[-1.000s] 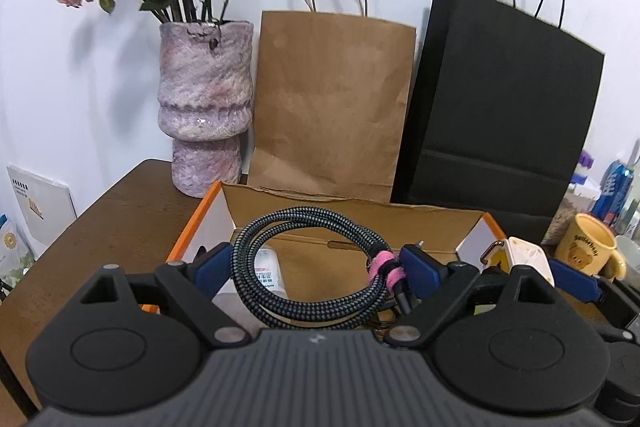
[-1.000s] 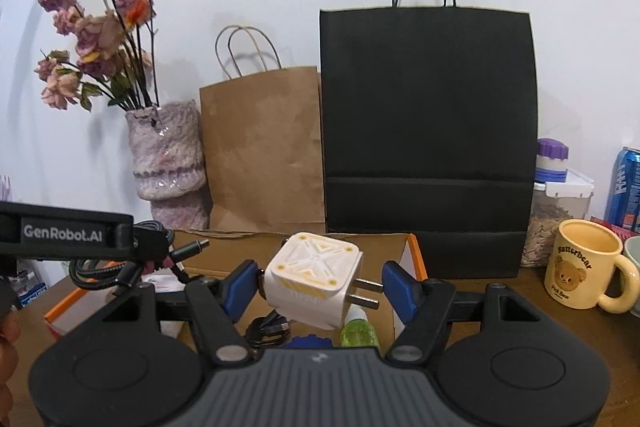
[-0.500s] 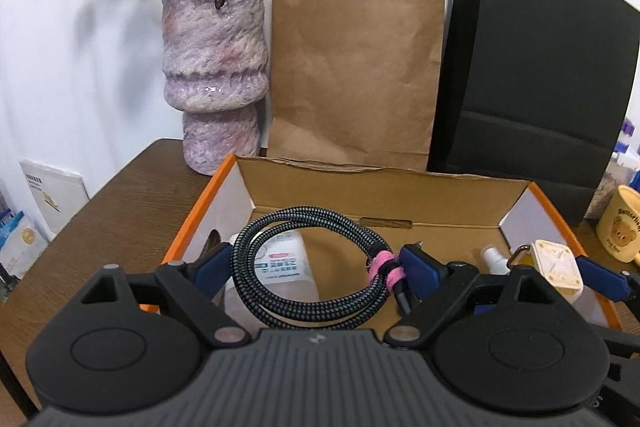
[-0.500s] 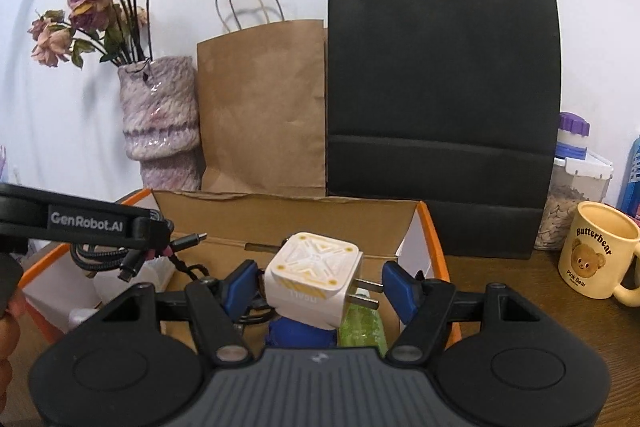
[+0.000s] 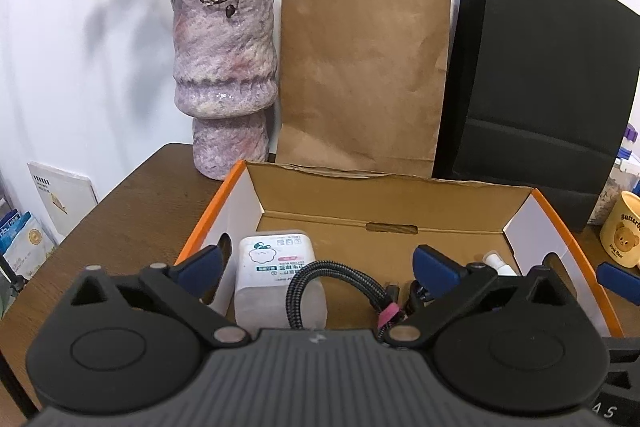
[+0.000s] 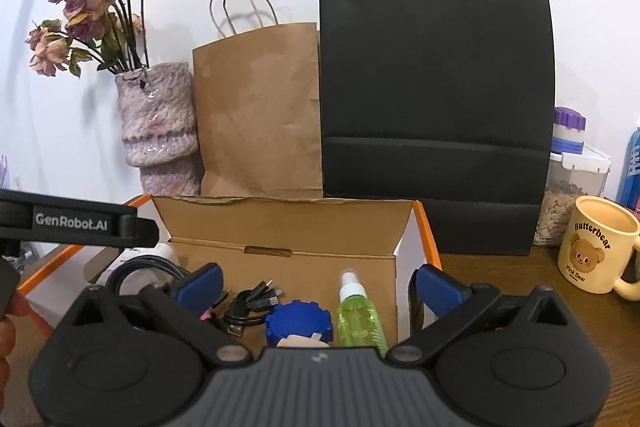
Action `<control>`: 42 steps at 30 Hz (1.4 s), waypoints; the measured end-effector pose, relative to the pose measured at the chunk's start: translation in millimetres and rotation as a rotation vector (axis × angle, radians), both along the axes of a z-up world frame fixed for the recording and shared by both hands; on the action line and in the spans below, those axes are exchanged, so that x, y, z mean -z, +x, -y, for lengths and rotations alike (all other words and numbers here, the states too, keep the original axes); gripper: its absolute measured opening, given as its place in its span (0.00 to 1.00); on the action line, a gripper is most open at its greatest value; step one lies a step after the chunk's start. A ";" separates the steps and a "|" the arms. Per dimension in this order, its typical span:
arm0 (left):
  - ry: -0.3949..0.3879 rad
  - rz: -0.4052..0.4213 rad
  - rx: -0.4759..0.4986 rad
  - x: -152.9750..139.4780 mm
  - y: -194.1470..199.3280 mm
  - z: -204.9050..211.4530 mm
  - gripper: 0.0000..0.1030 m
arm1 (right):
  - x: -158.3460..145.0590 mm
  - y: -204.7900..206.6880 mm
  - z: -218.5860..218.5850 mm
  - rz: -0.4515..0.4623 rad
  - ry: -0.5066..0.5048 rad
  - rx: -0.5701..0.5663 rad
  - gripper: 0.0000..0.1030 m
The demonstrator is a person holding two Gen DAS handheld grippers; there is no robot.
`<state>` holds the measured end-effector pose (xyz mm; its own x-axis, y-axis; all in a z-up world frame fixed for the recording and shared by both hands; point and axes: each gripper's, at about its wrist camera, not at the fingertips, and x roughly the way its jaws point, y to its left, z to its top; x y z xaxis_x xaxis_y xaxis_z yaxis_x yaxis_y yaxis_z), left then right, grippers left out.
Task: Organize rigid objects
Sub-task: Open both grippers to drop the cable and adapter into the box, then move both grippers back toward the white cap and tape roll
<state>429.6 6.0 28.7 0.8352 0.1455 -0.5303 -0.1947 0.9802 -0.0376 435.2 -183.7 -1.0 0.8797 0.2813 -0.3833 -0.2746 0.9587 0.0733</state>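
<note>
An open cardboard box with orange edges [image 5: 384, 203] [image 6: 280, 223] stands on the wooden table. My left gripper [image 5: 318, 263] is open above its left part. The braided black cable with a pink tie [image 5: 340, 279] lies in the box below the jaws, against a white plastic container [image 5: 276, 267]. My right gripper [image 6: 318, 283] is open and empty above the box's right part. Below it lie a blue round object [image 6: 298, 321], a green spray bottle [image 6: 358, 315] and a small black cable [image 6: 252, 303]. The white plug adapter is mostly hidden under the right gripper.
A purple vase with dried roses [image 5: 224, 75], a brown paper bag [image 5: 360, 75] and a black paper bag [image 5: 536, 99] stand behind the box. A yellow bear mug [image 6: 596, 255] and a jar of seeds [image 6: 568, 191] stand to the right. The table edge runs along the left.
Both grippers have opened. The braided cable has dropped from the left gripper into the box. The white plug adapter has left the right gripper's jaws.
</note>
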 end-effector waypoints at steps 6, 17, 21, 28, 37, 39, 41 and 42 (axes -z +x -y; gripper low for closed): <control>-0.007 0.007 -0.010 -1.1 0.2 -1.5 1.00 | -0.5 -0.2 -0.8 0.002 -0.005 0.000 1.00; -0.046 0.049 -0.023 -8.7 -25.2 -11.0 1.00 | -8.4 -14.4 3.9 0.028 0.007 0.000 1.00; -0.041 0.075 -0.007 -12.3 -41.0 -8.2 1.00 | -11.3 -27.6 8.4 0.044 0.010 0.004 1.00; -0.033 0.091 0.019 -13.7 -71.6 -1.0 1.00 | -10.4 -52.1 18.9 0.050 0.011 0.017 1.00; -0.032 0.107 0.041 -6.4 -114.9 1.9 1.00 | -4.3 -99.5 32.3 0.058 0.001 0.036 1.00; -0.040 0.106 0.046 -4.6 -125.1 1.4 1.00 | -3.6 -111.1 34.4 0.063 -0.005 0.038 1.00; -0.042 0.102 0.056 -3.2 -132.9 1.8 1.00 | -2.6 -122.4 37.2 0.067 -0.003 0.040 1.00; -0.039 0.099 0.059 -2.3 -136.9 2.8 1.00 | -2.4 -128.0 39.3 0.070 0.002 0.045 1.00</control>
<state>292.7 3.1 31.0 0.8903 0.0754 -0.4491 -0.1301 0.9872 -0.0922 307.2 -223.0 1.3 0.9160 0.2417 -0.3203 -0.2359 0.9701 0.0574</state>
